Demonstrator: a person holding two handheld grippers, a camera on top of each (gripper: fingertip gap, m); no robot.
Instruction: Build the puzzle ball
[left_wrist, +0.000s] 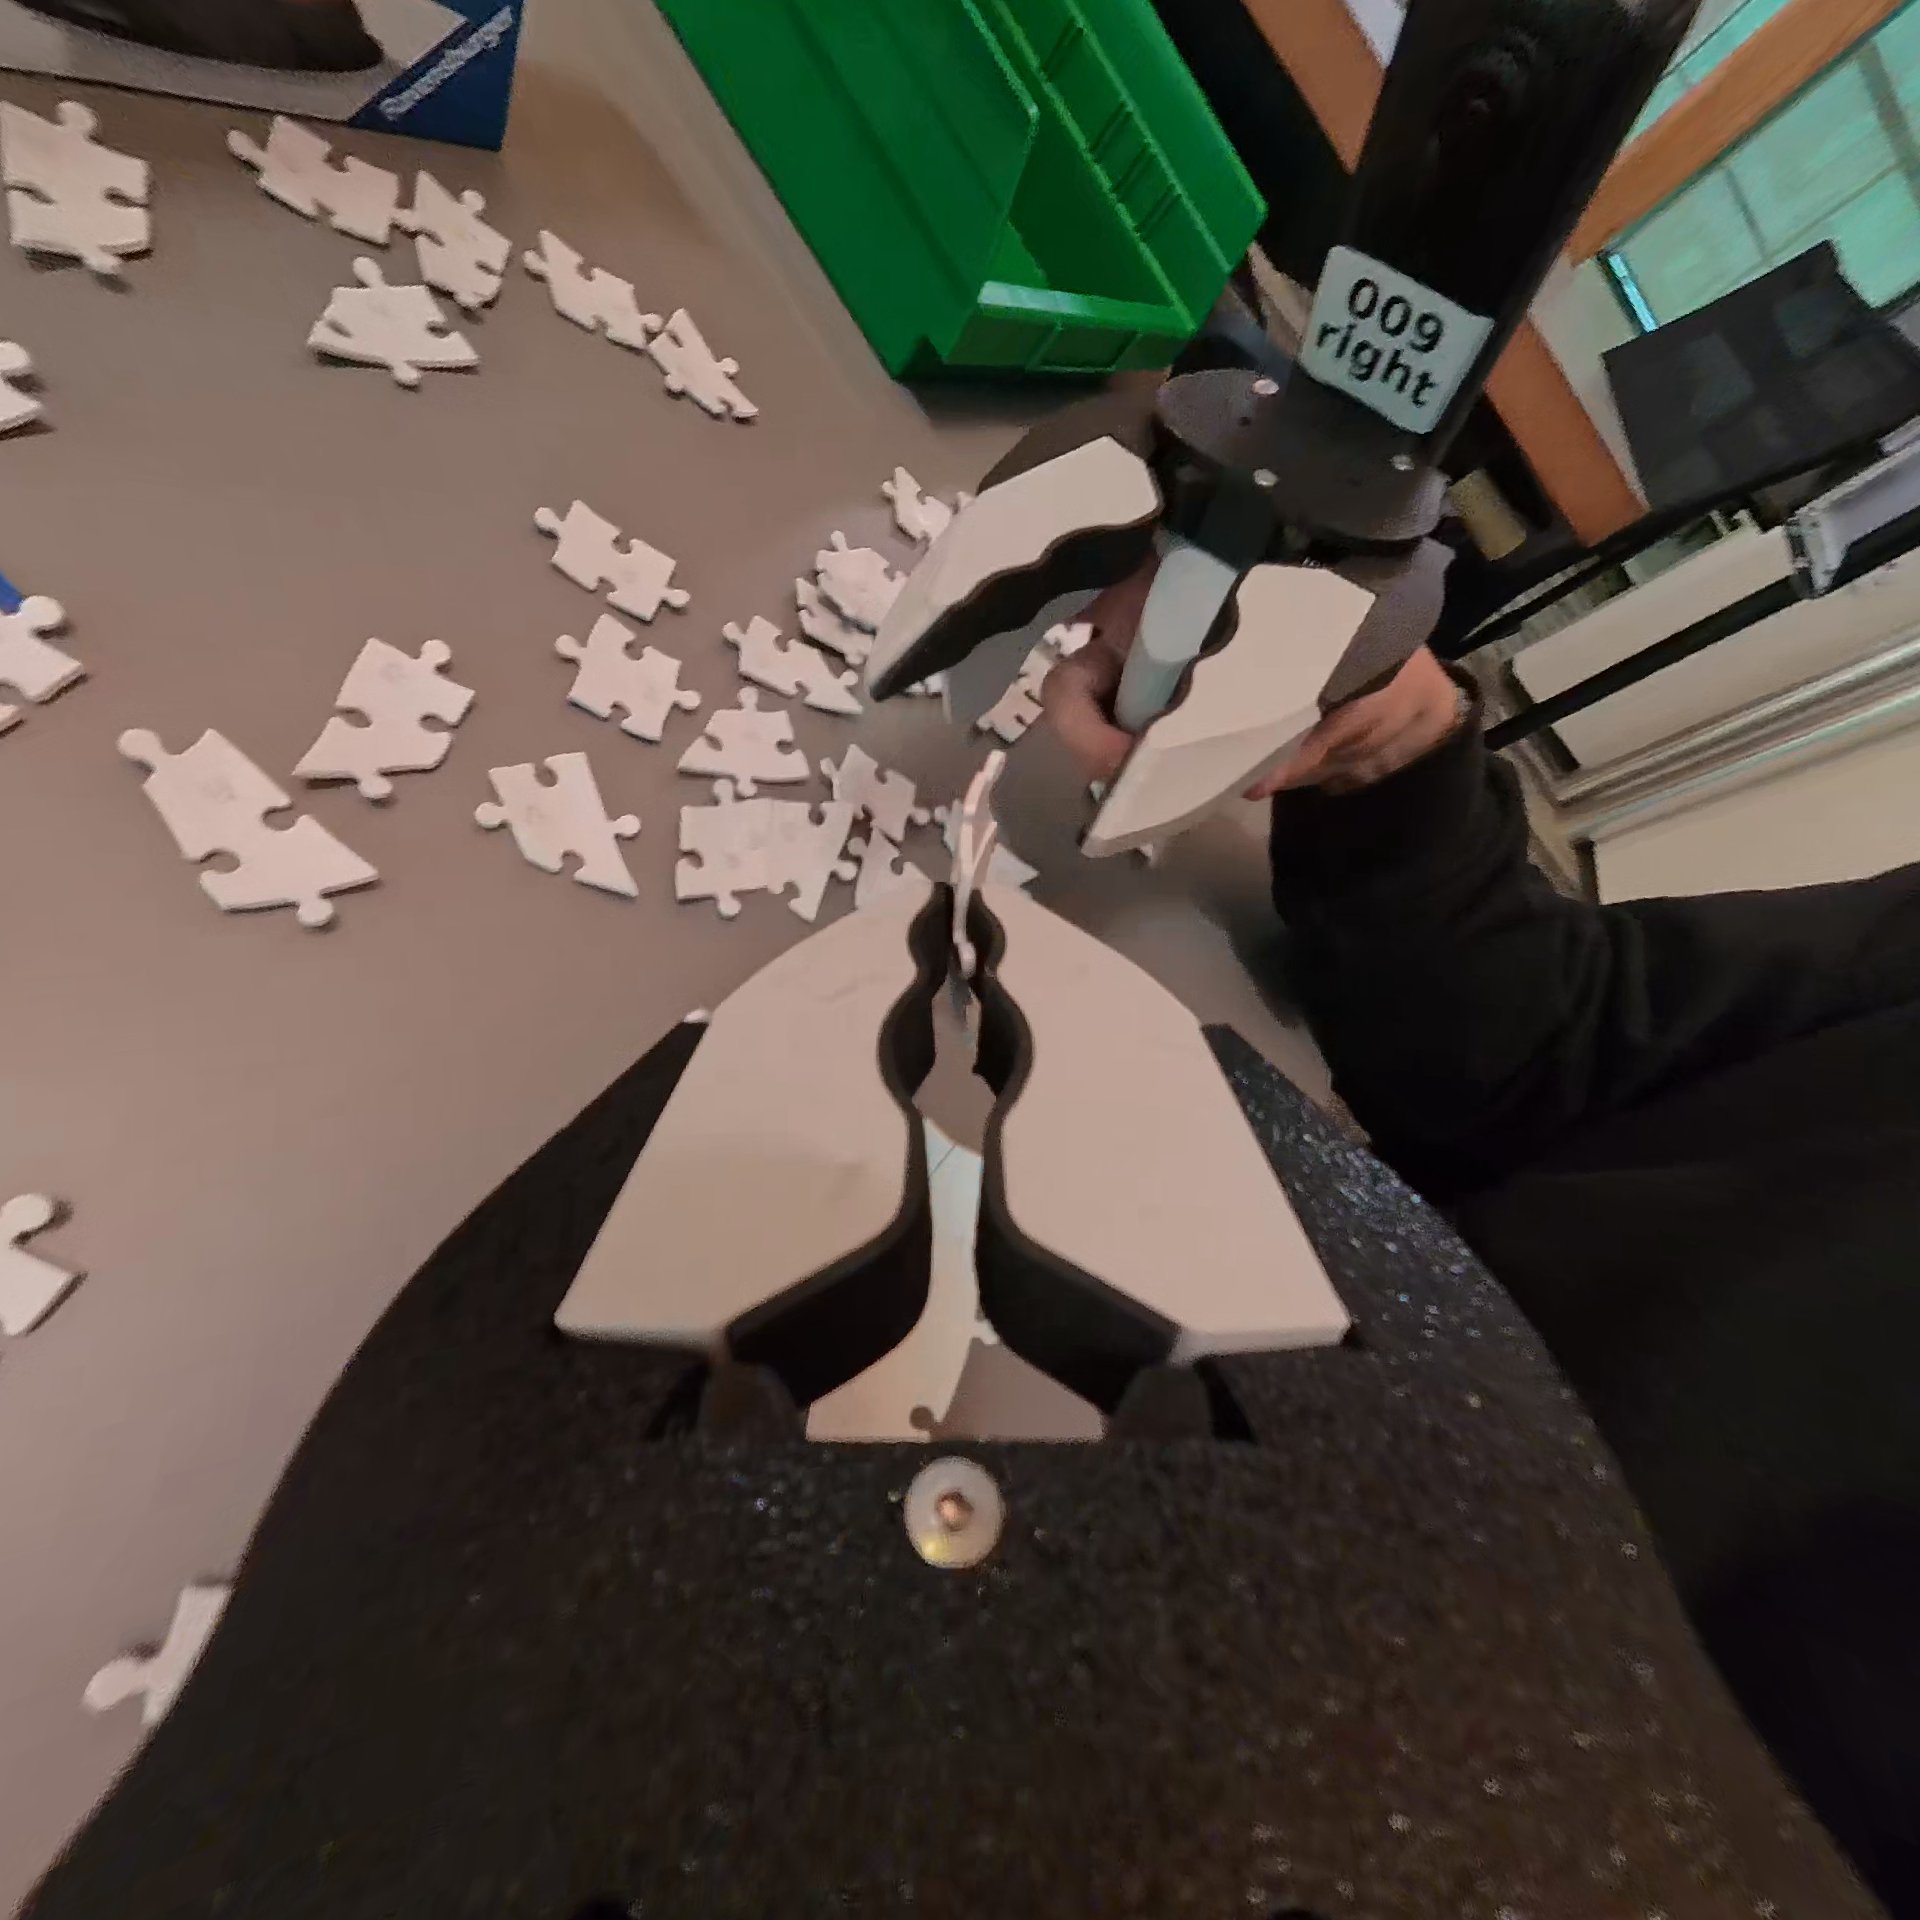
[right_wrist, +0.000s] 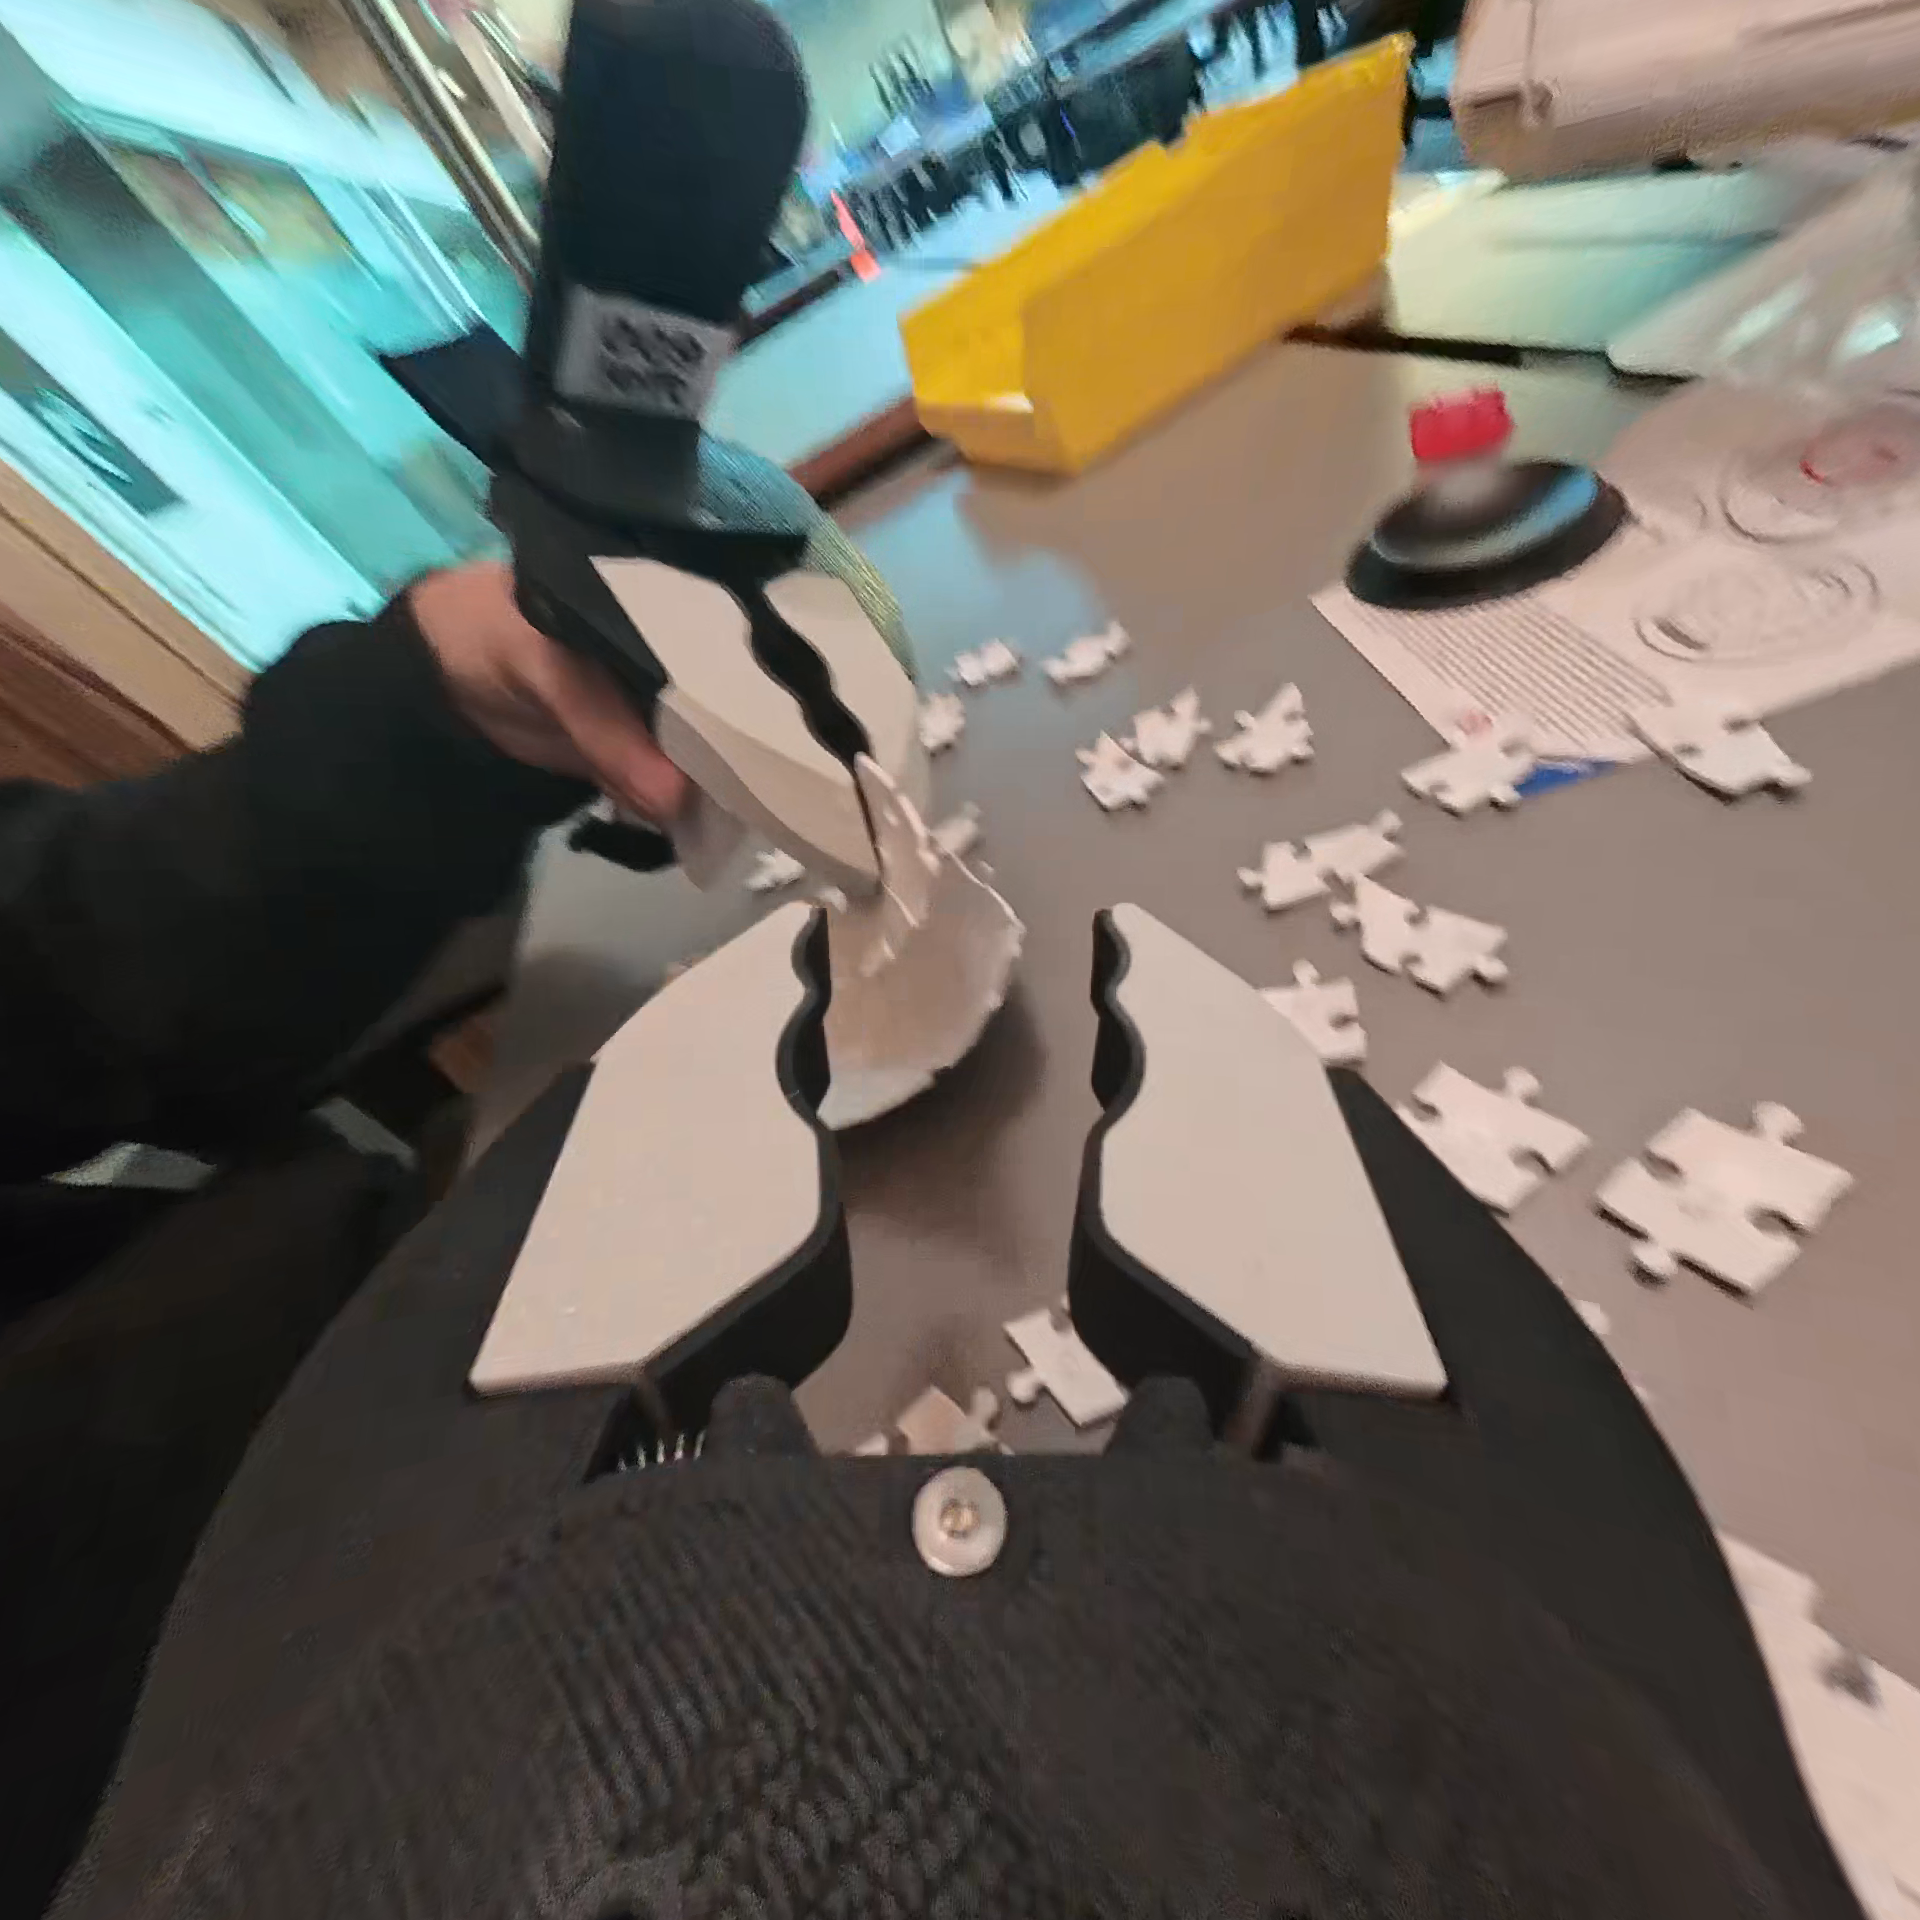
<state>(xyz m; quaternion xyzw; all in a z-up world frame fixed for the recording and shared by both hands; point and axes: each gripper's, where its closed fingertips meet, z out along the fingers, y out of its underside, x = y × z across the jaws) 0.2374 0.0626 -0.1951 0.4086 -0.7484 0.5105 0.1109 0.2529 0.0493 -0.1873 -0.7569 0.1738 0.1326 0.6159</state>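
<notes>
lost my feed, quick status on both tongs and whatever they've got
Left tongs shut on a white puzzle piece, edge-on. Right tongs open, holding nothing, close by. Loose white pieces scattered over the grey table; green bin behind.

White puzzle piece (left_wrist: 977, 831) edge-on, pinched upright in left gripper (left_wrist: 961, 914), above table.

Left wrist view: pale label (left_wrist: 1387, 338) on a black handle (left_wrist: 1475, 156) carried legible print, and a blue box (left_wrist: 447, 73) carried a white brand word. Right wrist view: handle label (right_wrist: 634, 358) and printed sheet (right_wrist: 1538, 665) were too blurred to read.
</notes>
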